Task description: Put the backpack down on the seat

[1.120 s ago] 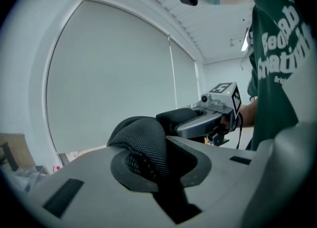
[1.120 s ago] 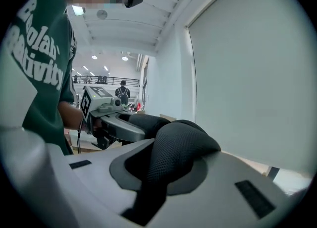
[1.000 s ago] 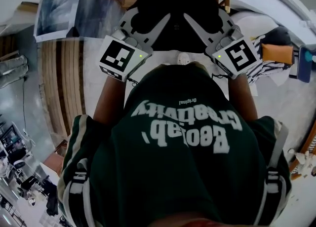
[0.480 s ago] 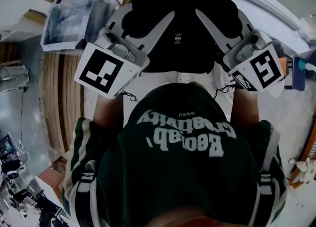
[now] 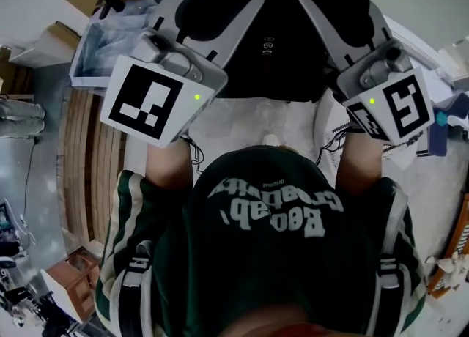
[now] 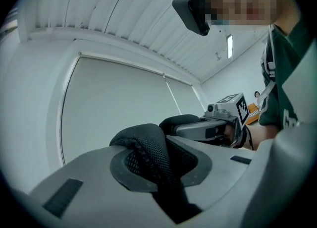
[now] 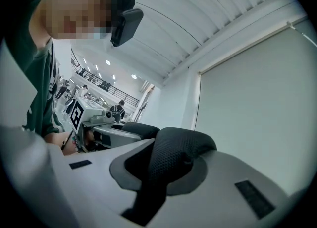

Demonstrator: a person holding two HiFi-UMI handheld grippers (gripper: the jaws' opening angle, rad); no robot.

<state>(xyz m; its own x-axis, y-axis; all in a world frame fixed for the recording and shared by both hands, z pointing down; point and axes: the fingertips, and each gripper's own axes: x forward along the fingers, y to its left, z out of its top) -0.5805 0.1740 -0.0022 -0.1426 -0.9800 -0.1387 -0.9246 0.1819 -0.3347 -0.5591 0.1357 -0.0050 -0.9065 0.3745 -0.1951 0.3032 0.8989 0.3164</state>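
Since a second ago you have lifted the black fabric backpack [image 5: 278, 42] higher; it hangs before your chest, at the far edge of the head view. Your left gripper [image 6: 156, 160] is clenched on one black mesh shoulder strap [image 6: 148, 145], and your right gripper [image 7: 158, 165] on the second mesh strap [image 7: 176, 155].

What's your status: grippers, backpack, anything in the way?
Left gripper shut on a mesh strap; right gripper shut on the other strap. Backpack hangs between them, in front of the person. Seat not in view; no obstruction seen.
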